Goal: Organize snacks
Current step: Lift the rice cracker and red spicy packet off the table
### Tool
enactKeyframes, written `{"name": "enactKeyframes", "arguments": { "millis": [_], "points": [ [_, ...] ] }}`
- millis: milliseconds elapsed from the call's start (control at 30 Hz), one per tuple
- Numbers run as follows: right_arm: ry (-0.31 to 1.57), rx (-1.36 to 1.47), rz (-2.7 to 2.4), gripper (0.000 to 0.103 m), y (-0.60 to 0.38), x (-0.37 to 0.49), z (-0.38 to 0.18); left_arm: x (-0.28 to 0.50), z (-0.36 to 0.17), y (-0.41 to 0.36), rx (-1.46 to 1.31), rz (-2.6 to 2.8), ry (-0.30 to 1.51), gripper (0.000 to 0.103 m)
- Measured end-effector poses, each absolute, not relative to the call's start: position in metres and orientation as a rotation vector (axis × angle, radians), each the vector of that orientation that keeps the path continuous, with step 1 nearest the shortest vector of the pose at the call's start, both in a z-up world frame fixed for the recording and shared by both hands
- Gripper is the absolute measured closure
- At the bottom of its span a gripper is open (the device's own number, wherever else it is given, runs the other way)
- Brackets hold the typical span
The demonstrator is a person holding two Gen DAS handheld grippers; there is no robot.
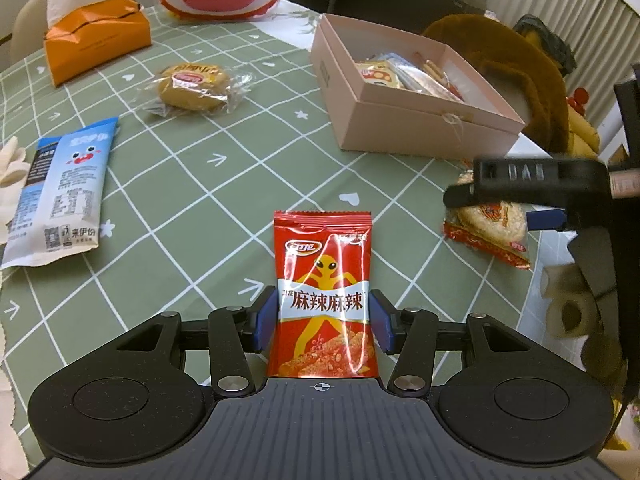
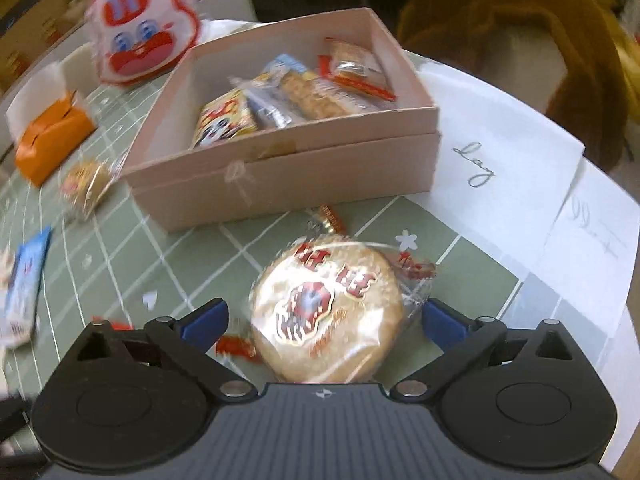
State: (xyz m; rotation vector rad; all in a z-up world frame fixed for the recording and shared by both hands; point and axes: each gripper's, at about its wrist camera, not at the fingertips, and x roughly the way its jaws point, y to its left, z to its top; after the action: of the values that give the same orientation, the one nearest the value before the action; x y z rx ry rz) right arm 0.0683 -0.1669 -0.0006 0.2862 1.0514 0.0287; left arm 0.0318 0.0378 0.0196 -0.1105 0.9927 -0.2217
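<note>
- Left wrist view: I'm over a green checked tablecloth (image 1: 192, 184), with a pink box (image 1: 416, 128) of snacks ahead and to the right, well apart from me.
- My left gripper (image 1: 323, 322) is clamped on the red packet (image 1: 324, 292); the blue pads (image 1: 267, 320) press both long edges at its lower half.
- The packet's long axis runs straight out along the fingers, top seam pointing away, toward the box side of the table.
- Loose on the cloth remain a wrapped bun (image 1: 196, 88), a blue pouch (image 1: 60, 192) at far left, and a rice cracker (image 1: 490, 224) under my other tool.
- Right wrist view: same cloth, the box (image 2: 288, 176) directly ahead and near, open and already holding several packs.
- My right gripper (image 2: 322, 320) is spread wide around the cracker (image 2: 326, 312); the pads (image 2: 442, 322) flank it without clearly touching, so nothing is grasped yet.
- I judge the right arm nearer the box; the cracker lies between its fingers.
</note>
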Motion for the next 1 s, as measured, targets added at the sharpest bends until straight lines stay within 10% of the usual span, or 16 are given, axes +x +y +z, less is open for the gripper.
{"name": "enactKeyframes", "arguments": {
  "millis": [1000],
  "points": [
    [1.04, 0.173, 0.063, 0.001, -0.164, 0.037, -0.002, 0.021, 0.016, 0.037, -0.063, -0.274, 0.935, 0.044]
  ]
}}
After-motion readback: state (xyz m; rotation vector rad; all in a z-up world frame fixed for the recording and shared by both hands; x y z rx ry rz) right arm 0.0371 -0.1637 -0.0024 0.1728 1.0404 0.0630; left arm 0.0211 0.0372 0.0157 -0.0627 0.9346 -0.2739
